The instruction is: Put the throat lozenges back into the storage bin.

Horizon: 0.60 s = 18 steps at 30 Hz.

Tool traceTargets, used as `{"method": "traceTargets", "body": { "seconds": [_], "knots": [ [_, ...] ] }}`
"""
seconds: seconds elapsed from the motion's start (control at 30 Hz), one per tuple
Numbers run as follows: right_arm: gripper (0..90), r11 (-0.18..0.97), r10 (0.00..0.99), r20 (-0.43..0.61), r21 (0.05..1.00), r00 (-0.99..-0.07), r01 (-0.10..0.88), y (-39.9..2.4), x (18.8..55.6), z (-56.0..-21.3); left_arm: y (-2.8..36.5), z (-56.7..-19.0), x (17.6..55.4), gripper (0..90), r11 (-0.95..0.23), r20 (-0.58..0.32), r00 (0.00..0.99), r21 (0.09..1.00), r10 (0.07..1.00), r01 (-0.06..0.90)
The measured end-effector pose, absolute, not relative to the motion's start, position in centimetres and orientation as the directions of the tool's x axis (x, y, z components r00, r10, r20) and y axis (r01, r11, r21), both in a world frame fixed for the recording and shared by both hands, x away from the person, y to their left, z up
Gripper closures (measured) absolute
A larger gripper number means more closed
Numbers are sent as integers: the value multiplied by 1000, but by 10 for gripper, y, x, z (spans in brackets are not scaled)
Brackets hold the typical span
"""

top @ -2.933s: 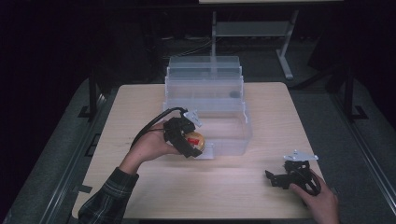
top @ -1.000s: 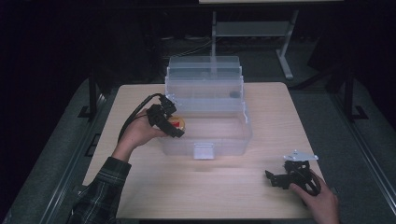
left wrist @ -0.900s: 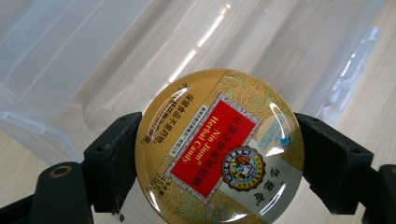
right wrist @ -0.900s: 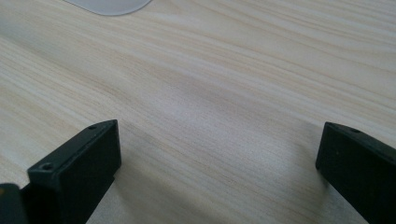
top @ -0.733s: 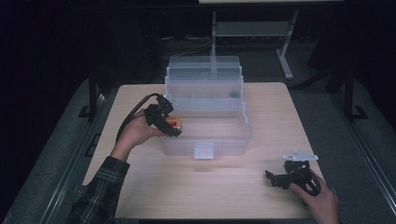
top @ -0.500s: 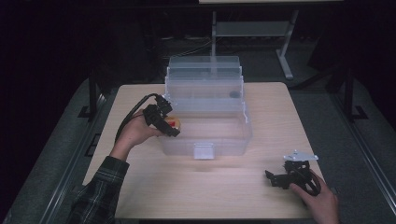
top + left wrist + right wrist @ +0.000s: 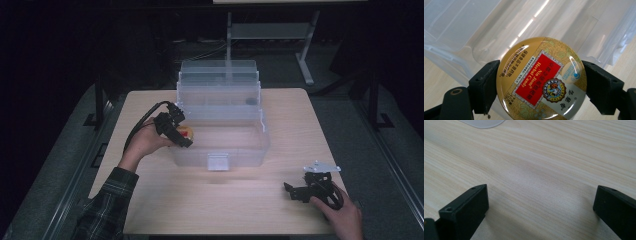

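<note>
the left claw [image 7: 181,136] was clamped on a round gold and red candy tin [image 7: 541,78], one black jaw pressed against each side of its rim. in the high view the tin [image 7: 186,133] hung at the left wall of the clear plastic storage box [image 7: 220,135], about level with the rim; whether it was already inside could not be told. in the left gripper view the box's clear walls [image 7: 474,30] lay behind the tin. the right claw [image 7: 300,192] lay low over the pale wooden surface [image 7: 200,200] near its front right corner, well apart from the box, its jaws spread wide with only bare wood [image 7: 541,182] between them.
</note>
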State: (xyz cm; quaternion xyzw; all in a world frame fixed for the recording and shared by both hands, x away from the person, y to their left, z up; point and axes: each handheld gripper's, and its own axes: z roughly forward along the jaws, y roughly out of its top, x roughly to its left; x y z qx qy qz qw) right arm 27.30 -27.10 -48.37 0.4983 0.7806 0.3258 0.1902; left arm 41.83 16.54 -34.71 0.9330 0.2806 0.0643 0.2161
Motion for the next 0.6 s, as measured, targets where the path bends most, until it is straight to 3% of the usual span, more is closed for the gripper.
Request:
{"method": "traceTargets", "body": {
  "seconds": [0.6],
  "knots": [
    [0,291,902,28,698,-431,654,-271,273,-484,170,-342,416,185,-742,3,836,463,549,485]
  ]
}}
